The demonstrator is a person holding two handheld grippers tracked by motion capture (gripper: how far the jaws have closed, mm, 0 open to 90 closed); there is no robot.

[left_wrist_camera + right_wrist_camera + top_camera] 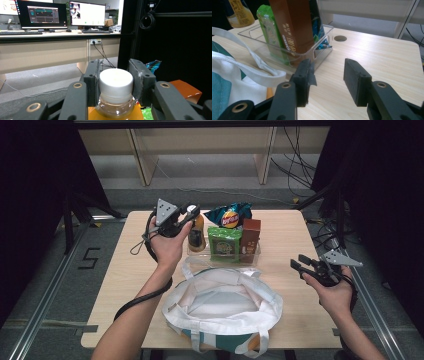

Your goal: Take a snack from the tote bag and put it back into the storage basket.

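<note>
My left hand-held gripper [116, 83] clamped on juice bottle [115, 100] cap, frame centre; right hand-held gripper [328, 80] open, empty, over surface [372, 52].

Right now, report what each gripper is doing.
Left gripper: shut on the bottle by its white cap.
Right gripper: open, empty, over the table.

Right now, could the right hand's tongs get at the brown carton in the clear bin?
Probably yes. The right tongs stand open and empty over bare table, aimed toward the clear bin. The brown carton stands tall above the bin's rim, with nothing between on that side.
</note>
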